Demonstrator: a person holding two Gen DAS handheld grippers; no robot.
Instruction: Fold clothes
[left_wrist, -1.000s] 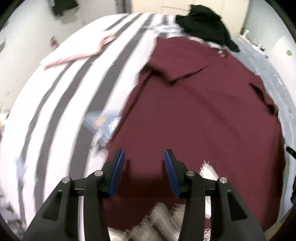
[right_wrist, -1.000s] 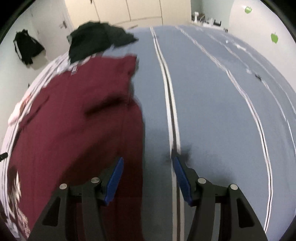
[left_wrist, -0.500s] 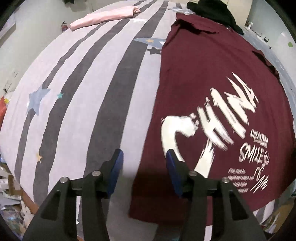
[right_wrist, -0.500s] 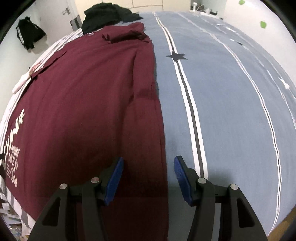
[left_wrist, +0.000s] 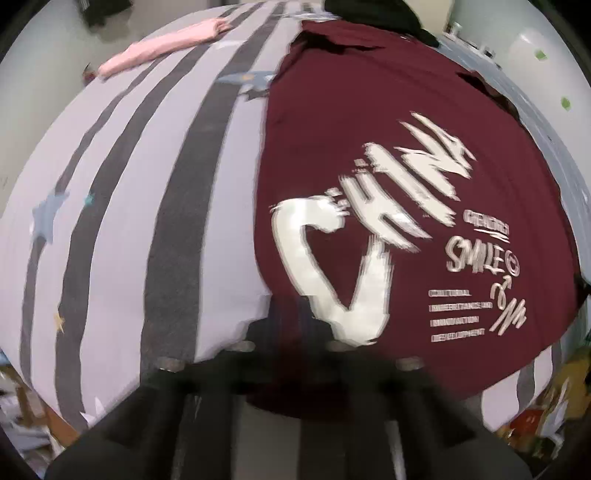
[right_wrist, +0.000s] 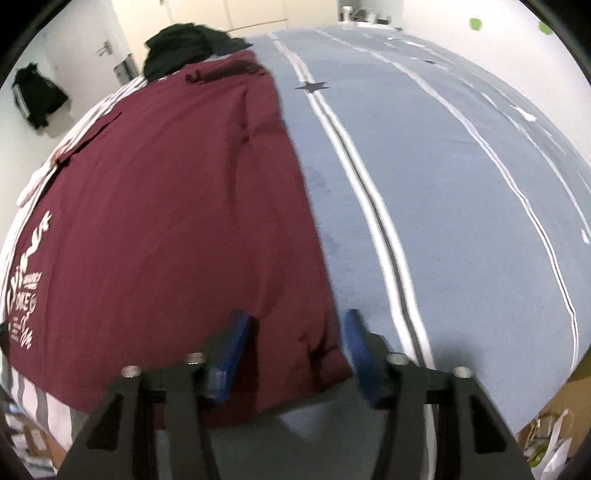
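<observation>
A maroon T-shirt (left_wrist: 369, 122) with white lettering lies flat ahead-right of the blurred left gripper (left_wrist: 291, 332); a folded pink garment (left_wrist: 162, 51) lies far ahead-left.

one maroon T-shirt (left_wrist: 369, 155), one pink garment (left_wrist: 162, 51), one black garment (right_wrist: 188, 40)

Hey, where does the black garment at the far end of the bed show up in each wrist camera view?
Left wrist view: the black garment sits at the top edge, right of centre, just beyond the maroon T-shirt.
Right wrist view: the black garment lies at upper left, again past the far end of the maroon T-shirt.
Shared landmark: the shirt's white printed lettering, large in the left view, small at the left edge in the right view.
</observation>
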